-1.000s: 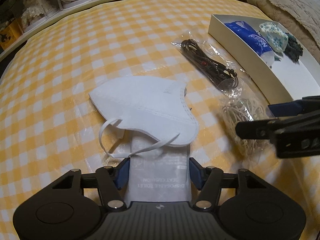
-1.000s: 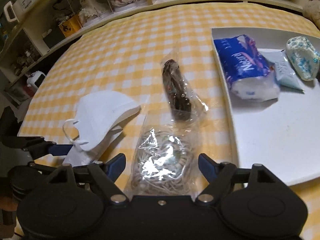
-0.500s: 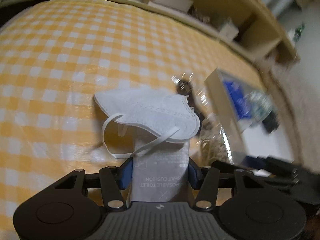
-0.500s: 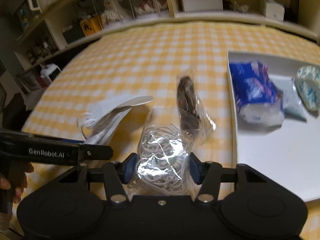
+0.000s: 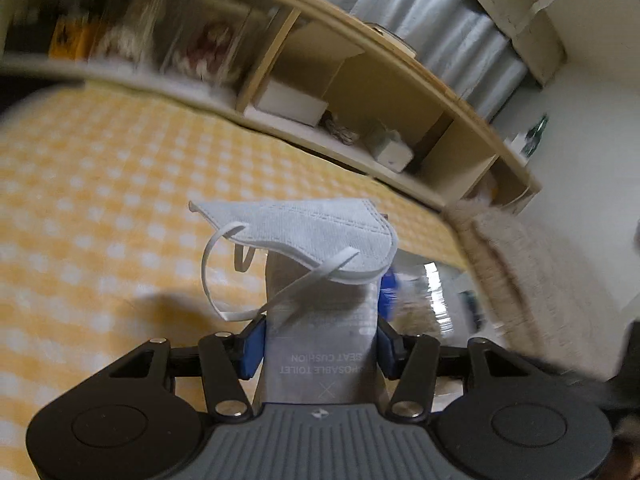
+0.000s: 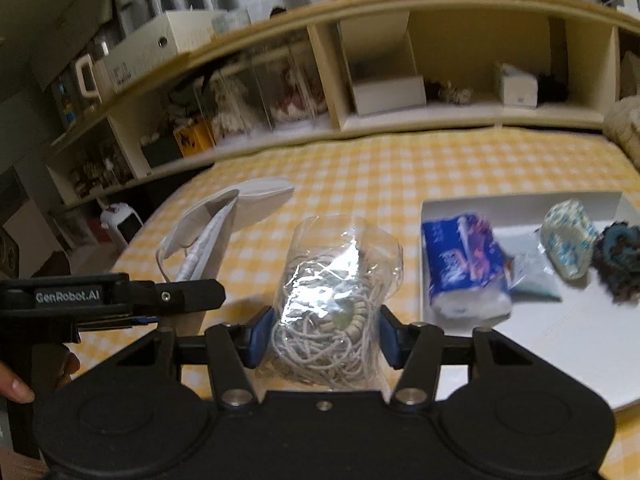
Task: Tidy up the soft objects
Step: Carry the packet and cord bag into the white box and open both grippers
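My left gripper point(image 5: 320, 346) is shut on a flat grey packet printed "disposable toilet seat cushion" point(image 5: 320, 328), lifted off the table. A white face mask point(image 5: 304, 232) rests on the packet's far end, its ear loops hanging. My right gripper point(image 6: 320, 334) is shut on a clear bag of white cord point(image 6: 332, 288), also lifted. The right wrist view shows the left gripper point(image 6: 120, 300) with packet and mask point(image 6: 240, 204) at the left, and the white tray point(image 6: 560, 328) at the right.
The tray holds a blue tissue pack point(image 6: 464, 268), a patterned pouch point(image 6: 568, 240), a flat pale sachet point(image 6: 532, 276) and a dark teal item point(image 6: 620, 256). The yellow checked tablecloth point(image 6: 400, 168) covers the table. Shelves point(image 6: 380, 72) stand behind it.
Both grippers closed on their items and lifted them off the table. Both cameras tilted up toward the shelves. The mask rode up on the packet.
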A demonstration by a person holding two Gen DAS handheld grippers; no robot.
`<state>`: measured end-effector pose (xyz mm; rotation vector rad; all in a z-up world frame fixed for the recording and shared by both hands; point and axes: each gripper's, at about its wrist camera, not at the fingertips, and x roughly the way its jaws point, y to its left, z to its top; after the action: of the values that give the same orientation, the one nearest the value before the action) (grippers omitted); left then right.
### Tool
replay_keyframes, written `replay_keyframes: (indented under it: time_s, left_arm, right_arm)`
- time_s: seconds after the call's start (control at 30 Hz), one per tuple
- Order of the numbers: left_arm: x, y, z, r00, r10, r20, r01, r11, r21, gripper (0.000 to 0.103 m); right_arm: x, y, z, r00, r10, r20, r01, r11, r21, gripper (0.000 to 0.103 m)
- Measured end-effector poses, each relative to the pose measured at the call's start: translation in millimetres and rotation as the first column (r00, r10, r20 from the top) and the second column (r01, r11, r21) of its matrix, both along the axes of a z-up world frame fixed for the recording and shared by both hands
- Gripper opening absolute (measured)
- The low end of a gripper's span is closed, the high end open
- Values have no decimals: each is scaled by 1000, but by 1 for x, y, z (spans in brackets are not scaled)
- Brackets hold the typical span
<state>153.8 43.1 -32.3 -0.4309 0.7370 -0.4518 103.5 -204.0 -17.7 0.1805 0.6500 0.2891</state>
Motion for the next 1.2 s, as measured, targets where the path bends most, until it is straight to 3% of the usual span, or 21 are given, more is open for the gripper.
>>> replay_keyframes:
  time_s: [0.07, 0.13, 0.23, 0.27, 0.37, 0.63, 0.87, 1.03, 1.1, 1.2]
  left_arm:
    - [-5, -7, 7, 999, 9, 41, -13, 995, 100, 55]
    - [-8, -19, 11, 997, -11, 72, -9, 961, 277, 55]
    - [-13, -41, 2, 990, -106, 90, 37, 825, 563, 55]
    - [-13, -43, -4, 990, -126, 61, 67, 808, 585, 55]
    - [-12, -39, -17, 985, -166, -44, 165, 841, 515, 55]
    - [-21, -54, -34, 941, -308, -142, 337, 802, 493, 55]
    - [-38, -69, -36, 878, -448, -166, 473, 763, 441, 55]
    - [-40, -77, -34, 858, -487, -163, 506, 749, 428, 55]
    - [-42, -76, -32, 853, -497, -160, 516, 753, 409, 55]
    - [-39, -70, -27, 840, -523, -148, 542, 790, 286, 55]
  right_arm:
    - [-5, -2, 4, 1000, 2, 17, -2, 1000, -6, 55]
    - [-10, -3, 5, 1000, 5, 25, -4, 1000, -18, 55]
    - [-12, -5, 4, 1000, 5, 23, -4, 1000, -30, 55]
    - [-12, -5, 4, 1000, 8, 20, -7, 999, -31, 55]
    - [-13, -1, 1, 999, 35, 6, -35, 999, -41, 55]
    - [-9, 21, -14, 976, 211, -61, -213, 977, -30, 54]
    - [14, 28, -26, 986, 156, -56, -160, 984, -74, 53]
    - [29, 26, -31, 994, 108, -31, -111, 984, -139, 53]
    - [32, 21, -33, 996, 83, -31, -87, 985, -151, 53]
    - [32, 10, -28, 998, 58, -16, -60, 986, -153, 53]
